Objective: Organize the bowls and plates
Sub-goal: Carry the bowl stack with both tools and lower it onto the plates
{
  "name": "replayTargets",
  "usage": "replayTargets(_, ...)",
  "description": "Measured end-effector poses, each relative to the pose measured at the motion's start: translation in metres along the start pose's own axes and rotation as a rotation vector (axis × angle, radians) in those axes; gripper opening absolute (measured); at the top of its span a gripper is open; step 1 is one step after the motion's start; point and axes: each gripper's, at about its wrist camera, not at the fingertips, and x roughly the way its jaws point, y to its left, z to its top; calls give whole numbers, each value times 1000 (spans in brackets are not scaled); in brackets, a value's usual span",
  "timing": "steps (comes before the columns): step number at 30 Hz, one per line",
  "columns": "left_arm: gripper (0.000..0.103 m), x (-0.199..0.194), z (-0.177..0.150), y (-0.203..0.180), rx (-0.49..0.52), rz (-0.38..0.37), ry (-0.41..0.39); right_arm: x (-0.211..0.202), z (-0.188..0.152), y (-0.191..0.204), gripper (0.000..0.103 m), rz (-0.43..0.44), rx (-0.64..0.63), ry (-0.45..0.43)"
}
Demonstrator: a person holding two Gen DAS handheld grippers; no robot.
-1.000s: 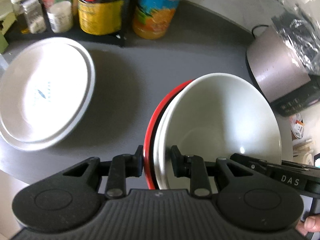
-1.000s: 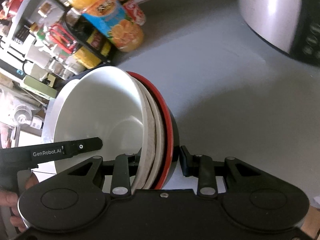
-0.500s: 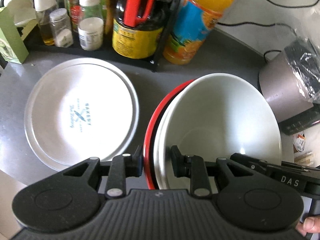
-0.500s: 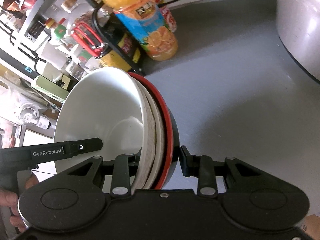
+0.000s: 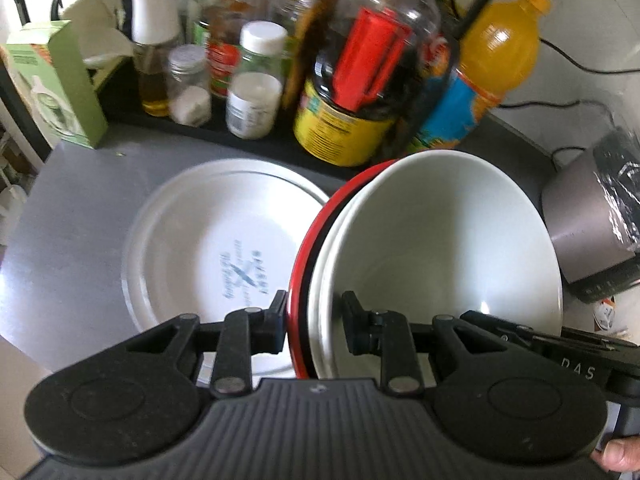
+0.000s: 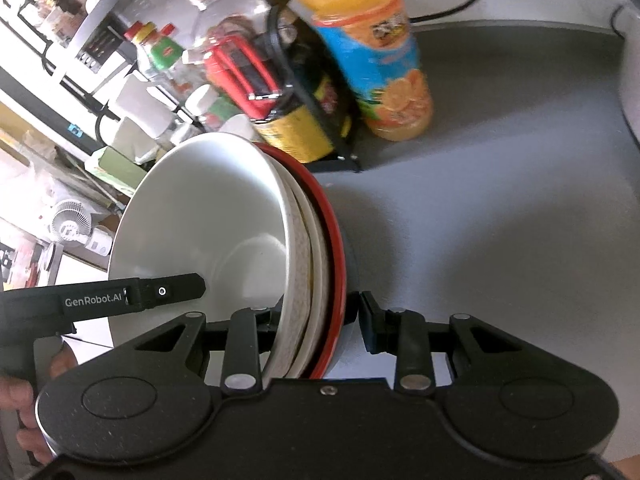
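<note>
1. The left gripper (image 5: 313, 326) is clamped on the near rims of a nested stack of bowls (image 5: 436, 248), white bowls inside a red-rimmed black one; the right gripper (image 6: 318, 322) pinches the opposite rims of the same stack (image 6: 208, 224), so the stack hangs tilted between the two.
2. The stack is above the grey countertop (image 6: 500, 208), its left edge overlapping the right rim of a white plate (image 5: 208, 248) lying flat on the counter.
3. Beyond the stack, the black rack's base edge (image 5: 256, 144) carries jars and a yellow-labelled dark bottle; an orange juice bottle (image 6: 376, 52) stands just beside it.
4. To the right, a metallic appliance (image 5: 580, 220) stands close to the bowls; bare counter lies between it and the juice bottle.
5. Compared with a second ago, the plate has come from the far left to beneath the stack's left edge, and the rack looms closer; both grips are unchanged.
</note>
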Motion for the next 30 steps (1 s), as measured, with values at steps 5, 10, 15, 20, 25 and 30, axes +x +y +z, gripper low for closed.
replayTargets(5, 26, -5, 9, 28, -14, 9, -5, 17, 4, 23, 32, 11, -8, 7)
replayTargets(10, 26, -4, 18, 54, -24, 14, -2, 36, 7, 42, 32, 15, -6, 16)
replayTargets(15, 26, 3, 22, 74, -28, 10, 2, 51, 8, 56, 32, 7, 5, 23)
replayTargets(20, 26, 14, 27, 87, -37, -1, 2, 65, 9, 61, 32, -7, 30, 39)
replayTargets(25, 26, 26, 33, 93, -39, -6, 19, 77, 9, 60, 32, -21, 63, 67)
replayTargets(30, 26, 37, 39, 95, -40, -10, 47, 87, 11, 57, 32, -32, 102, 100)
